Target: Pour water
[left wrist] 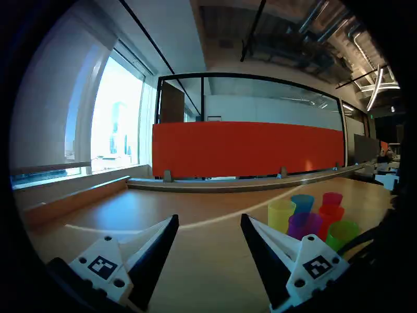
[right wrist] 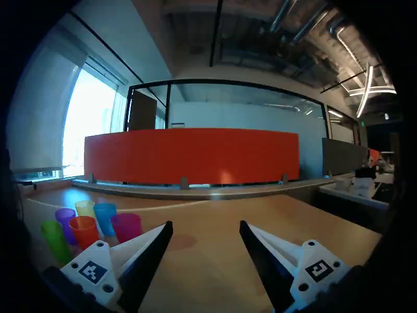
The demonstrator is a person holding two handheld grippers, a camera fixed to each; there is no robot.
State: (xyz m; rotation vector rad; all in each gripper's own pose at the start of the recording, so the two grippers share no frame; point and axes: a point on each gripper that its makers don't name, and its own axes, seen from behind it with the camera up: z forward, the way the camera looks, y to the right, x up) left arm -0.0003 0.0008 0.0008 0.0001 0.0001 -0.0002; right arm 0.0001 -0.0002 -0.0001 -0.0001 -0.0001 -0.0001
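Wooden desk, nothing poured yet: coloured plastic cups sit clustered in front of the orange divider panel, untouched; left gripper and right gripper both spread wide, holding nothing.

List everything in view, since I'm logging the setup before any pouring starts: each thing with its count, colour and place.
Translucent plastic cups: six, one each of yellow, blue, pink, purple, orange and green; clustered on the table, to the right in the left gripper view and to the left in the right gripper view.
Wooden table: one, light brown, under both grippers.
Desk divider panel: one, orange-red, upright along the table's far edge.
Window: one, bright, on the left wall.
Left gripper: one, white and black, open, nothing between its fingers.
Right gripper: one, white and black, open, nothing between its fingers.
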